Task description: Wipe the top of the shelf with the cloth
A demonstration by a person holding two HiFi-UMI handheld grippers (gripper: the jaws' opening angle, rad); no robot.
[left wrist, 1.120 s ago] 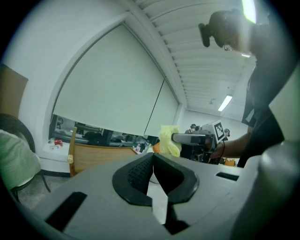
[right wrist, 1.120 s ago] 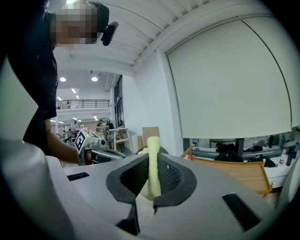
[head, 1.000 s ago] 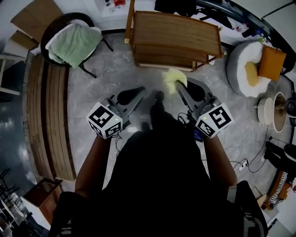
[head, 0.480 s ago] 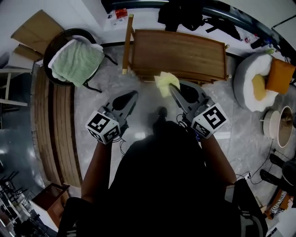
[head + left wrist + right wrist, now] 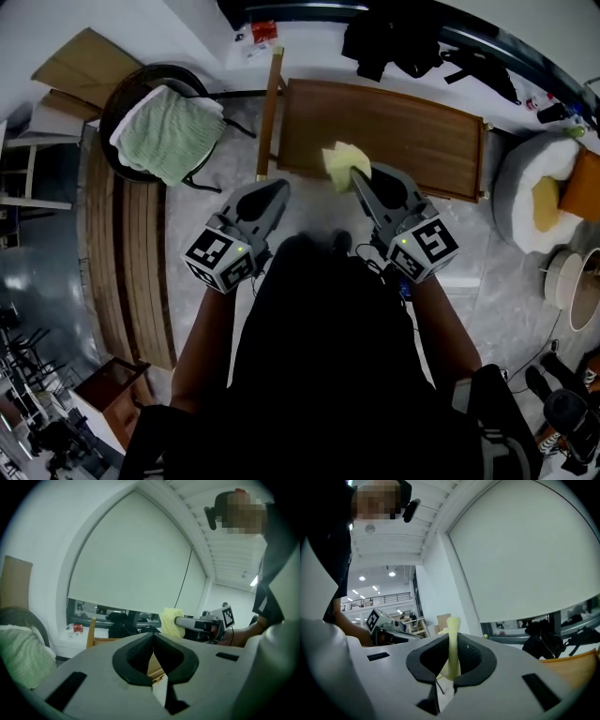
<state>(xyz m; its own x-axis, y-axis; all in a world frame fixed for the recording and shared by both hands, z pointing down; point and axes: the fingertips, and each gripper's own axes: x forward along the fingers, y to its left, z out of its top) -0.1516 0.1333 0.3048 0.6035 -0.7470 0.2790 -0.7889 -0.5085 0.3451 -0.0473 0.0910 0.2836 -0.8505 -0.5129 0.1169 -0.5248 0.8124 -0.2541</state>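
The wooden shelf stands ahead in the head view, its brown top bare. A pale yellow cloth hangs over the top's near edge, with my right gripper shut on it. In the right gripper view the cloth sticks up as a thin fold between the dark pads. My left gripper is held left of the shelf's front corner, shut and with nothing in it; its pads meet in the left gripper view. That view also shows the cloth off to the right.
A round chair with a green towel stands to the shelf's left. A long slatted wooden bench runs along the left. A white pouf with an orange cushion sits at the right. Black clothes lie behind the shelf.
The view has closed in on the shelf. Both grippers have moved forward, and the cloth has gone from above the floor to over the shelf top's near edge.
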